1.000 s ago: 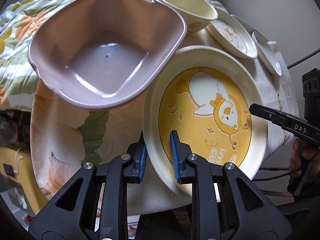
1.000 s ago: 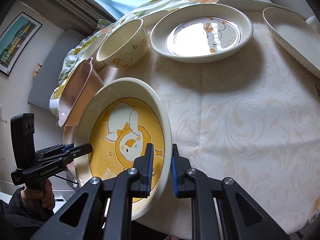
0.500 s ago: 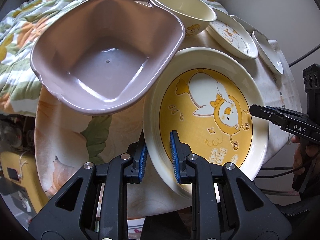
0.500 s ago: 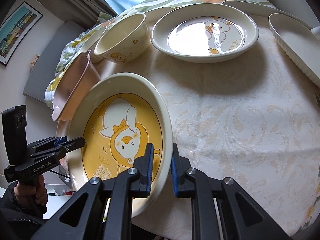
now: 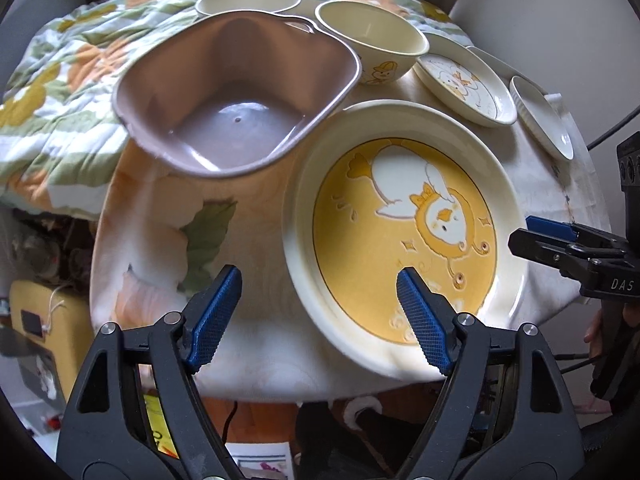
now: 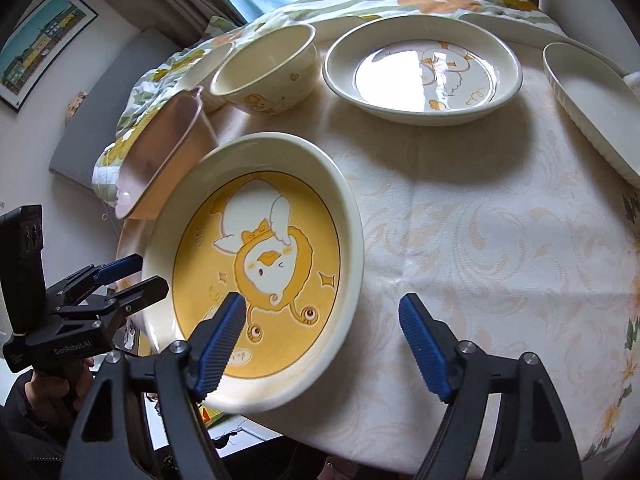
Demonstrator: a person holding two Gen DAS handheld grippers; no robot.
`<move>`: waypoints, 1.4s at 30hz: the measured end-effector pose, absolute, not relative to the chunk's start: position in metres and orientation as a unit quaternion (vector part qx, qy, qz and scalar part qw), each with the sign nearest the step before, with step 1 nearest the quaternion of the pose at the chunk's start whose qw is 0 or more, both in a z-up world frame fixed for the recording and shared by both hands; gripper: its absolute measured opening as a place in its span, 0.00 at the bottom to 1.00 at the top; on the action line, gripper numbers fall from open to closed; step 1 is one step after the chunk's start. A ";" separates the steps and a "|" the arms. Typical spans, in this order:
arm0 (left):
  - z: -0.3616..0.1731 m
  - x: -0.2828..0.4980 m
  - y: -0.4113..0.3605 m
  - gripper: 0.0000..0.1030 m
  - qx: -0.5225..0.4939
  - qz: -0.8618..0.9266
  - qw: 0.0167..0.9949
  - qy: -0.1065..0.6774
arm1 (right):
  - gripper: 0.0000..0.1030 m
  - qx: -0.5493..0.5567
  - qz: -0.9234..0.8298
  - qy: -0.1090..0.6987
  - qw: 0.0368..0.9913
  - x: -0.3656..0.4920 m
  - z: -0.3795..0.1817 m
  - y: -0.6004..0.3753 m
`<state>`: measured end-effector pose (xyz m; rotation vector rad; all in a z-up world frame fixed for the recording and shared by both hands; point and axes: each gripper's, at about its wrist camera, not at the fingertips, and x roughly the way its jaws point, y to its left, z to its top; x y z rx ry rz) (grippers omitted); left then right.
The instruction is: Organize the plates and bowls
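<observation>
Both tongs, left (image 5: 318,316) and right (image 6: 320,344), have just spread open, releasing the yellow duck plate (image 5: 404,236), which overhangs the desk (image 6: 480,240) edge beside the brown bowl (image 5: 236,100); best nudged inward before regripping.

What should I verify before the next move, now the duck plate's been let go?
1. Left gripper jaws just opened, pads off the rim: ok.
2. Right gripper jaws just opened, rim loose between them: ok.
3. Yellow duck plate fully on the table: not ok, near edge overhangs.
4. Plate resting flat: cannot tell.
5. Clear of the pink tub: not ok, rims look touching.
6. Cream bowl and white duck plate upright, apart: ok.
</observation>
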<state>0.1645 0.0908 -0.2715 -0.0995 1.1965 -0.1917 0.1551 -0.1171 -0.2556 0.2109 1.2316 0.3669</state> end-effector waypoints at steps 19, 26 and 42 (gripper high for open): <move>-0.139 0.168 -0.100 1.00 0.056 -0.162 0.878 0.448 | 1.00 0.108 0.103 0.474 0.868 0.073 -0.143 -0.284; -0.106 0.243 -0.182 1.00 0.087 -0.269 0.855 0.436 | 1.00 0.170 0.066 0.445 0.877 0.086 -0.123 -0.337; -0.248 0.428 -0.293 0.78 0.164 -0.371 0.721 0.562 | 0.85 0.360 -0.083 0.491 0.789 0.189 -0.232 -0.408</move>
